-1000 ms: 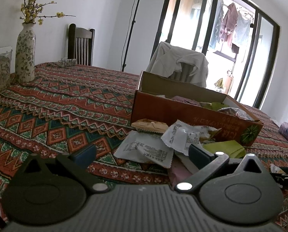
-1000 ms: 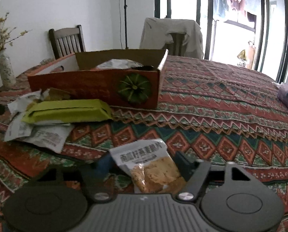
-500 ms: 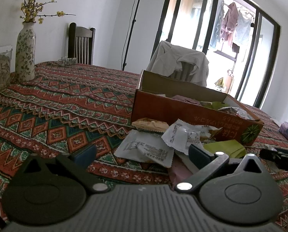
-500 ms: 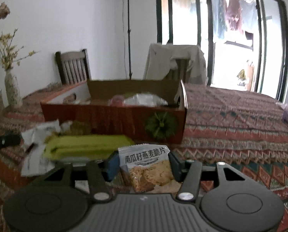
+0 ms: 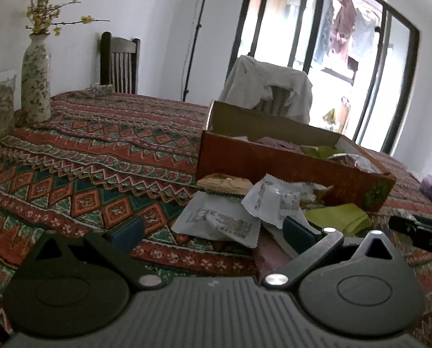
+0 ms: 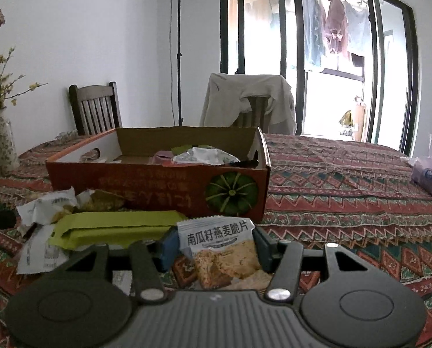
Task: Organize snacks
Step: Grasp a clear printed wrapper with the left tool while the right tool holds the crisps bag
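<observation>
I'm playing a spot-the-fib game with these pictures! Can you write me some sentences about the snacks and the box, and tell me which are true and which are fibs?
1. The right gripper holds a cracker packet. True.
2. The cardboard box is empty. False: a few packets already lie inside it.
3. The left gripper holds a snack. False: it is open, with nothing between its fingers.
4. A green packet lies on the tablecloth in front of the box. True.
5. The vase holds red roses. False: it holds thin branches with small yellow flowers.
</observation>
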The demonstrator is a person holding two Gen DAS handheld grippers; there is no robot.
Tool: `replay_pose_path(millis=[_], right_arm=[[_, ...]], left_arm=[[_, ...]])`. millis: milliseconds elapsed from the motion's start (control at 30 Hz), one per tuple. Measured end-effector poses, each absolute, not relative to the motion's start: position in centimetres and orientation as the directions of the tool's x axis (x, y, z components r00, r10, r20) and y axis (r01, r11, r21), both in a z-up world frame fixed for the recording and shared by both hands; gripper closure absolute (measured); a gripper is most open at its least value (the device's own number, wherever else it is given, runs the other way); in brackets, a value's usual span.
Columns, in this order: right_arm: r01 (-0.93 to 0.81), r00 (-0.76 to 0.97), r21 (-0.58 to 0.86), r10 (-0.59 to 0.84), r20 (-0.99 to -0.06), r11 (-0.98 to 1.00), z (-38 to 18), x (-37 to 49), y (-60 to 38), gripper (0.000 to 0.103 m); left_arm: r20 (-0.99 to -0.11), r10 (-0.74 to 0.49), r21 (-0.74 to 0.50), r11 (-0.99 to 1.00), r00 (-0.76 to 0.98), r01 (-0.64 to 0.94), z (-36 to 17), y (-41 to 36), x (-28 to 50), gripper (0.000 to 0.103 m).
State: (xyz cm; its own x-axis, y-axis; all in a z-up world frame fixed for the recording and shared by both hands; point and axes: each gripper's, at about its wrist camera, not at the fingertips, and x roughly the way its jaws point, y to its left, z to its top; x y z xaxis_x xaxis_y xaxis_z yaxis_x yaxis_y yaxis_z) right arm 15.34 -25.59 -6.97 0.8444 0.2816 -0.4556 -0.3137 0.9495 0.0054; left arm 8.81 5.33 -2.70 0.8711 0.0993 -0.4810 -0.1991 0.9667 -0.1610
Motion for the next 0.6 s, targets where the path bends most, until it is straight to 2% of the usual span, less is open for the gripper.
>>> replay_pose_path(millis=[200, 400, 600], right_arm=[[-0.313, 0.842, 0.019, 0.287, -0.456, 0.95, -7.0, 15.4, -25.8, 0.049], [-0.305, 0.844, 0.036, 0.288, -0.453, 0.952, -6.9, 15.4, -26.0, 0.049], [-0.304, 0.846, 0.035, 0.287, -0.449, 0.952, -6.9, 15.4, -26.1, 0.049]], left_arm=[[-0.515, 0.143, -0.062, 0.977, 0.845, -0.203, -2.4, 5.5, 9.4, 0.0], [-0.49, 0.065, -0.109, 0.985, 0.869, -0.135, -1.0, 5.4, 9.8, 0.0], [-0.48, 0.048, -0.034, 0.997, 0.876, -0.074, 0.0, 2.7, 12.0, 0.0]])
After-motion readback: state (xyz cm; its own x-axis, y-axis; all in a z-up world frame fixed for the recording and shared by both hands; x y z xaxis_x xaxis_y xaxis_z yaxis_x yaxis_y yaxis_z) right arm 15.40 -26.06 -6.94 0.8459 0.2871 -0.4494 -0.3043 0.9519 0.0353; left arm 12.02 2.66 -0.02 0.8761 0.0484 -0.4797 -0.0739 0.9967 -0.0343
